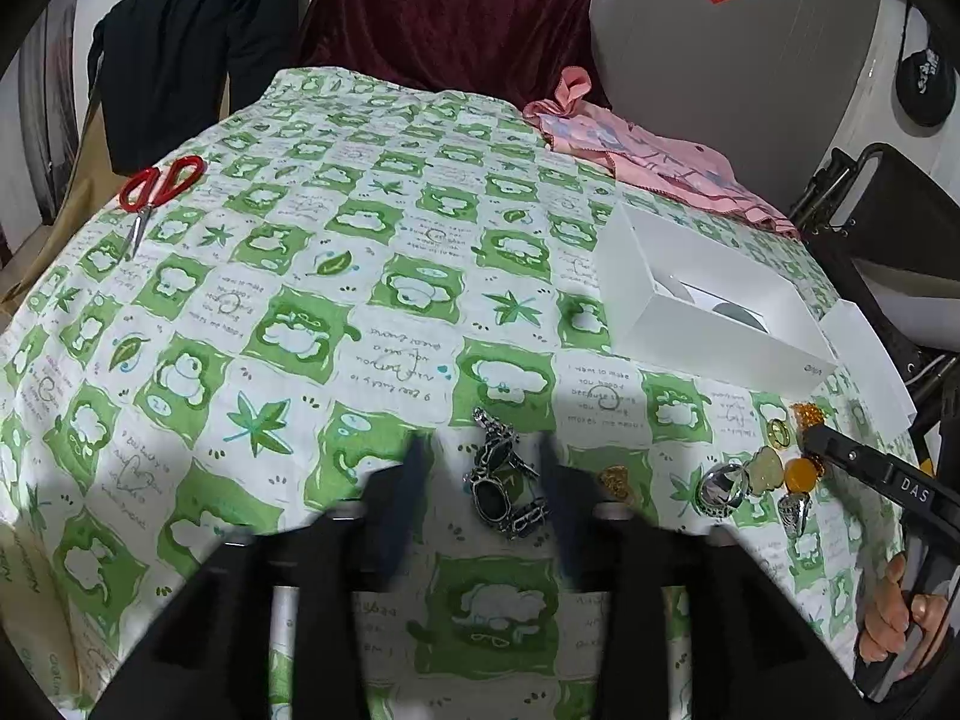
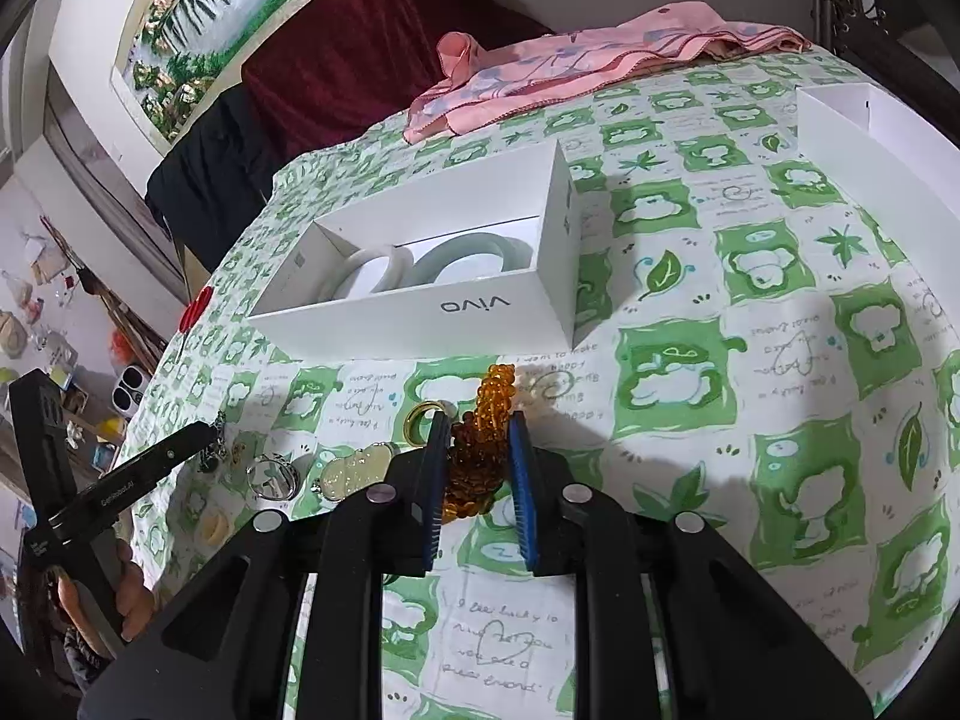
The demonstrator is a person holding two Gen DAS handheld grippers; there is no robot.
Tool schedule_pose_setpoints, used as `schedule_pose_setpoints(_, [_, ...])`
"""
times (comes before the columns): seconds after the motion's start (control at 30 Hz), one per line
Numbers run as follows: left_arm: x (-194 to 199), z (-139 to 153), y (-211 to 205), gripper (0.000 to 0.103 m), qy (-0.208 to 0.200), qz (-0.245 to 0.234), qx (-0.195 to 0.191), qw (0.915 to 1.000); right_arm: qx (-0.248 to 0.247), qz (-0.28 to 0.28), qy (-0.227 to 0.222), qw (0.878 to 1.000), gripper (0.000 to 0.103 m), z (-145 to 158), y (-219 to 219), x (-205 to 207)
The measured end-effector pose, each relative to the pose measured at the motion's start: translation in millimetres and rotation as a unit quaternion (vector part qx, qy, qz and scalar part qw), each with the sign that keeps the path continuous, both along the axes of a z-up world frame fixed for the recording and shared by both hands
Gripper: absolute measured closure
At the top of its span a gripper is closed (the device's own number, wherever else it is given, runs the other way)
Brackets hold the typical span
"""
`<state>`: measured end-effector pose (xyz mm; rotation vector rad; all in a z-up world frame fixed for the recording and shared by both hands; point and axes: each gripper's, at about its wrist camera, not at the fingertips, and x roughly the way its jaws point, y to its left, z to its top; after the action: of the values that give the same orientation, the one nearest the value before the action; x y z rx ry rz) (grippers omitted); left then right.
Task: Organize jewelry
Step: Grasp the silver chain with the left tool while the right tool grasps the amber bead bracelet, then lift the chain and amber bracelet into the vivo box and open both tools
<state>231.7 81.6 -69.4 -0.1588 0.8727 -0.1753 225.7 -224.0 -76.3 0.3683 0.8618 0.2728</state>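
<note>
Two matte black plastic handheld grippers: right gripper [image 2: 477,468] with ribbed blue pads [image 2: 523,492], round silver bolts and hollow angular frame; left gripper [image 1: 480,468], blurred, with dark bluish fingers, silver rods and small white lettering.

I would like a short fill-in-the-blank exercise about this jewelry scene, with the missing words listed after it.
1. The right gripper is shut on the ____ bead bracelet.
2. The white box already holds two ____.
3. The scissors have ____ handles.
4. The dark metal bracelet lies between the open fingers of the ____ gripper.

Missing words: amber; bangles; red; left
</note>
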Motion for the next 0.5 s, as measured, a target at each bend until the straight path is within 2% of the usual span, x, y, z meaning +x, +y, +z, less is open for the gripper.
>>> schedule_pose_setpoints(0.13, [10, -3, -8, 0.058, 0.012, -0.01, 0.011, 0.9998, -0.004, 0.0, 0.002, 1.0, 0.084, -1, 1, 0])
schedule_pose_setpoints(0.17, [11, -3, -10, 0.063, 0.011, -0.009, 0.018, 0.9997, -0.003, 0.0, 0.003, 1.0, 0.084, -1, 0, 0])
schedule_pose_setpoints(0.2, [12, -3, -12, 0.081, 0.009, -0.011, 0.022, 0.9997, -0.001, 0.0, 0.003, 1.0, 0.084, -1, 0, 0])
schedule_pose_setpoints(0.23, [13, -4, -12, 0.089, 0.011, -0.018, 0.016, 0.9996, -0.001, 0.0, 0.003, 1.0, 0.084, -1, 0, 0])
schedule_pose_setpoints(0.27, [12, -4, -11, 0.093, 0.013, -0.022, 0.006, 0.9997, 0.001, -0.001, 0.003, 1.0, 0.084, -1, 0, 0])
schedule_pose_setpoints(0.4, [8, 2, 1, 0.094, -0.002, -0.015, -0.032, 0.9994, 0.005, -0.006, -0.003, 1.0, 0.084, 1, -3, -1])
schedule_pose_setpoints(0.5, [6, 3, 5, 0.094, -0.005, -0.014, -0.044, 0.9989, 0.011, -0.008, -0.011, 1.0, 0.084, 4, -6, -3])
